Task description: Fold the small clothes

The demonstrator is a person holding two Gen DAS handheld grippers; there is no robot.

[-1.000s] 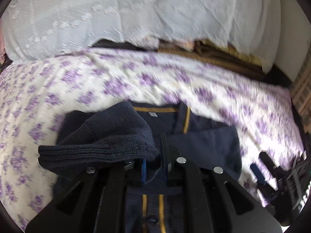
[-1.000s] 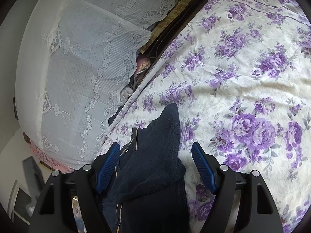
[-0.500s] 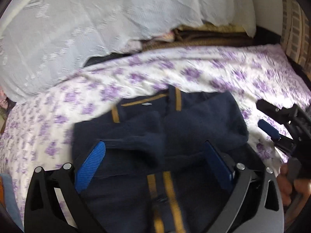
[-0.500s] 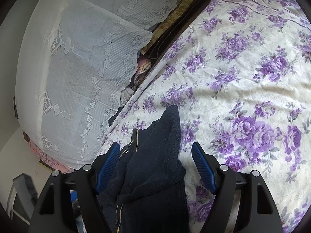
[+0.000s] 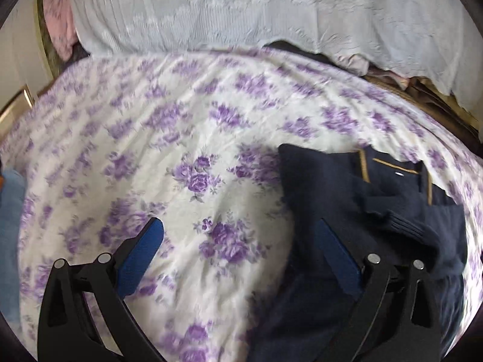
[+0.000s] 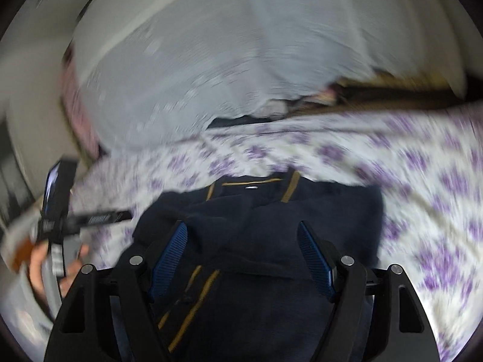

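The navy sweater (image 5: pixel 380 211) lies on the floral bedsheet (image 5: pixel 193 157), its collar with the mustard trim pointing toward the white lace cloth (image 5: pixel 241 15) at the far side of the bed. In the left wrist view, the left gripper (image 5: pixel 238 250) hangs over the sheet with its jaws spread wide and nothing between them but purple roses; the sweater sits off to the right, and the right-hand blue pad overlaps the garment's dark edge, though whether it touches the knit cannot be told. A ribbed cuff lies folded across the sweater's chest just beyond that pad. In the right wrist view, heavily blurred, the right gripper (image 6: pixel 241 259) is over the sweater (image 6: pixel 271 220) itself, jaws wide apart, dark knit filling the whole gap between the two blue pads without being pinched. The two mustard stripes of the front placket run up between the pads, nearer the left one, and the collar lies ahead of the fingertips. At the left of that view the person's hand (image 6: pixel 48 268) grips the handle of the other tool, over the sheet beside the sweater.
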